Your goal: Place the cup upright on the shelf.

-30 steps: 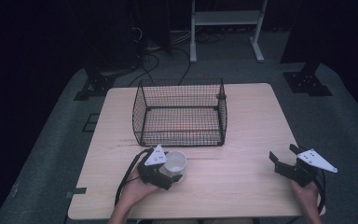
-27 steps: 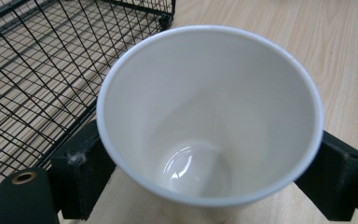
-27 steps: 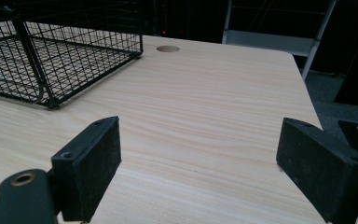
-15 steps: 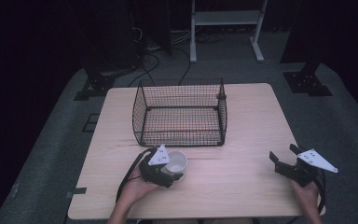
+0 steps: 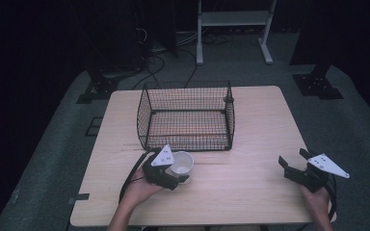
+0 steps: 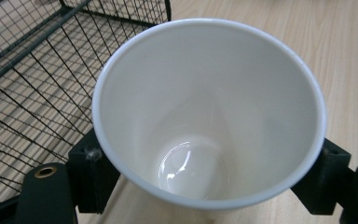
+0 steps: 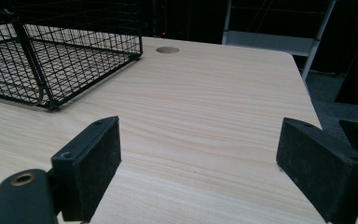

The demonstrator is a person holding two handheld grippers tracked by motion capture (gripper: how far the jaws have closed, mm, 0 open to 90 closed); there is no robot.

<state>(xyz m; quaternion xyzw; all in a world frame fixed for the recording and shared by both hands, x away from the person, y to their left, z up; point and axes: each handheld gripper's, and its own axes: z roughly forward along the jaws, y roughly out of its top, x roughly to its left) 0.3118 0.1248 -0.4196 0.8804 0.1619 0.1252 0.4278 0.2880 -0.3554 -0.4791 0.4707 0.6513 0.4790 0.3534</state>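
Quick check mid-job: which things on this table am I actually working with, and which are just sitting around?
In the job:
- white cup, clamped by the left gripper
- wire basket, just beyond the cup

Standing by:
- right gripper, fingers apart, holding nothing
- wooden table
- white shelf frame on the floor behind

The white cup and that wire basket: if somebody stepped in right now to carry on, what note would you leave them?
Left hand-held gripper: shut on the white cup, one jaw on each side of its wall; the cup is upright, empty, and close to the front of the wire basket.
Right hand-held gripper: open, holding nothing, near the right front of the table.
Done: the cup is grasped.
Left, as a guess: lift the cup over the basket's front wall, set it down inside, and let go. The basket looks empty, so there should be room.
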